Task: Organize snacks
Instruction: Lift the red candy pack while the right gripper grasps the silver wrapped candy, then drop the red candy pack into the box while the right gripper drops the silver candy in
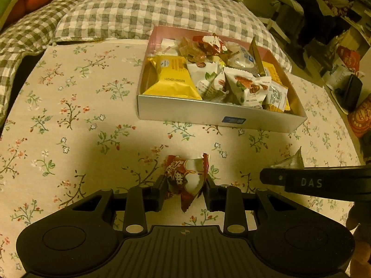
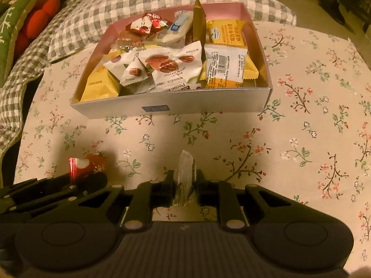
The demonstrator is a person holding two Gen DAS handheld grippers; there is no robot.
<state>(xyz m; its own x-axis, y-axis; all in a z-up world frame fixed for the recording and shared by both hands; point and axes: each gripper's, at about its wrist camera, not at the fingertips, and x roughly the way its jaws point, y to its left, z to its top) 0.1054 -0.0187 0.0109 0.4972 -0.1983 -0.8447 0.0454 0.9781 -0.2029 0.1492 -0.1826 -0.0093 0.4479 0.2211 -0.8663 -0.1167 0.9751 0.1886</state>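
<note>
Flowered tablecloth (image 2: 301, 120) fills both views. Silver snack box (image 1: 215, 117), open-topped and piled with wrapped packets, sits in the upper centre of each frame, directly ahead of both tools and apart from them; its long side runs across the picture. Likely next step: carry both packets forward over the near wall.

Left gripper (image 1: 185, 191), bottom centre of its view, pinches a red-and-white candy wrapper (image 1: 187, 176), jaws narrowed on it.

Right gripper (image 2: 185, 185), bottom centre of its view, is pressed together on a thin silvery packet (image 2: 185, 173) standing edge-on between the pads. Neither hand looks clearly nearer the box.
</note>
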